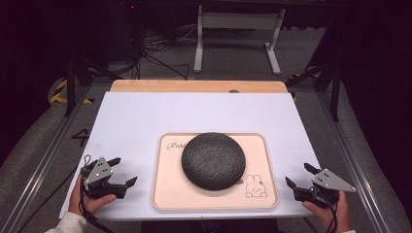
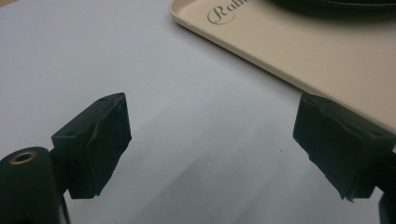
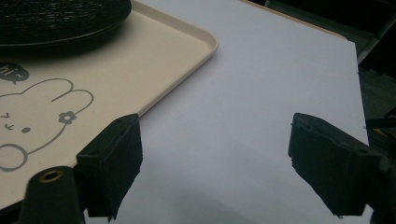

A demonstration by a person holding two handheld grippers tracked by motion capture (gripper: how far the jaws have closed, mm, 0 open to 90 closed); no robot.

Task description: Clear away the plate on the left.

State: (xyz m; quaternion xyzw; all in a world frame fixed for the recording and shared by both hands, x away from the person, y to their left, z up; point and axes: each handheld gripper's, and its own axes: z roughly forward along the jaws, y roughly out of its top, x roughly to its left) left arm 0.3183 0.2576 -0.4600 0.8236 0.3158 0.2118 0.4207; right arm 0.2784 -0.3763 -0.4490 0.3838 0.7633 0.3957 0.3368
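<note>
A cream tray (image 1: 167,194) lies flat on the white table (image 1: 145,116), toward the near edge and roughly centred. On the tray sits a round, black, domed object with a rough textured surface (image 1: 213,160); what it is cannot be told. It occupies the middle and far part of the tray. A rabbit drawing (image 1: 255,187) is printed on the tray's near right corner, and script lettering (image 1: 174,145) at its far left corner.

The left gripper (image 1: 121,172) is held in the person's left hand (image 1: 90,196) just left of the tray, low over the table. Its jaws stand wide apart with nothing between them; the left gripper view shows bare table in the gap and the tray's edge (image 2: 280,56) beside one jaw.

The right gripper (image 1: 299,175) is held in the right hand (image 1: 330,208) just right of the tray. Its jaws are likewise spread wide and empty. In the right gripper view, one jaw sits near the tray's rim (image 3: 187,74), by the rabbit drawing (image 3: 37,116).
</note>
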